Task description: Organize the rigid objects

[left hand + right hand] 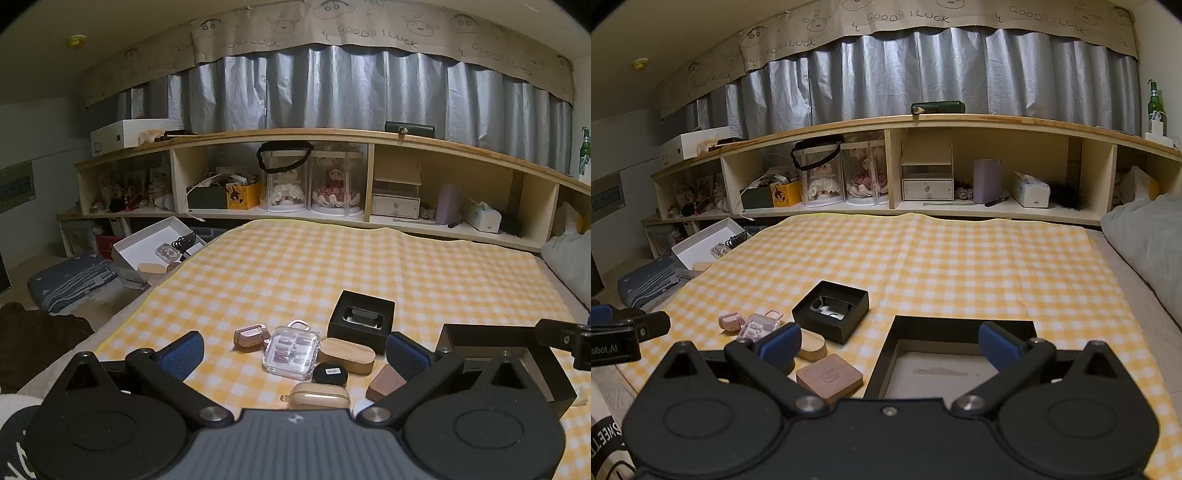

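Note:
Small items lie in a cluster on the yellow checked cloth (295,266): a pink case (250,336), a clear nail box (291,350), an oval wooden box (346,355), a round black tin (330,373), a beige case (319,396), a brown square block (386,382) and a small open black box (362,320). My left gripper (295,353) is open above the cluster and holds nothing. My right gripper (886,345) is open and empty over the near left corner of a large open black tray (960,369). The brown block (829,376) lies beside it.
A wooden shelf unit (923,125) with dolls, boxes and a tissue pack runs along the back under grey curtains. A white open box (155,243) sits off the cloth at the left. A grey pillow (1145,243) lies at the right.

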The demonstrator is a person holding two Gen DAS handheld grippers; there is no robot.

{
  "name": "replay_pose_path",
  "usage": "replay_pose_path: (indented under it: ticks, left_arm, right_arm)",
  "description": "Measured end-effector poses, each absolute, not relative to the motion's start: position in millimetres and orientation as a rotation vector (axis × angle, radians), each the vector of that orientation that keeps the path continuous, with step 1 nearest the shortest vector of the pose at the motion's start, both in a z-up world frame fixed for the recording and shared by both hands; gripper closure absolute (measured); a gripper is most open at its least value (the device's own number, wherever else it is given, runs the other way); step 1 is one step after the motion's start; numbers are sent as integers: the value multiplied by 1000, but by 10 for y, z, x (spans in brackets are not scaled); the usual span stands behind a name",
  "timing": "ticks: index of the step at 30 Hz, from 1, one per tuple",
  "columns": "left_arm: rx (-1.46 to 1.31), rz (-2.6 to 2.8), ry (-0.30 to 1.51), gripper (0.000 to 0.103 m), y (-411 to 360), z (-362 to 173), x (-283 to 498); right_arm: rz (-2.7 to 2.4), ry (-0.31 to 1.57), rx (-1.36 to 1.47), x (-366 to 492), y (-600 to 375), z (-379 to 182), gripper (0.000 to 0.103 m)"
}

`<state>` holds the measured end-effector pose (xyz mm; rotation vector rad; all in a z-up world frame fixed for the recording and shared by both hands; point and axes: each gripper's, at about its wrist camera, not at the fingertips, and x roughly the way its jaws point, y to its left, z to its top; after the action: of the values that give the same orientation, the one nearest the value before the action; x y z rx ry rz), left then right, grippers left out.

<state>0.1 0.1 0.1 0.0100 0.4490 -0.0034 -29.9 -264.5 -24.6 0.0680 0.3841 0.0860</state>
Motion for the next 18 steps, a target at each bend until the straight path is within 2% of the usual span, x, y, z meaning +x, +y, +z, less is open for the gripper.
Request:
replay_pose_path:
  ticks: [18]
  left_arm:
    - [15, -2, 446, 0, 0, 0, 1]
  right_arm:
    - [85, 387, 67, -308, -2646, -249, 0]
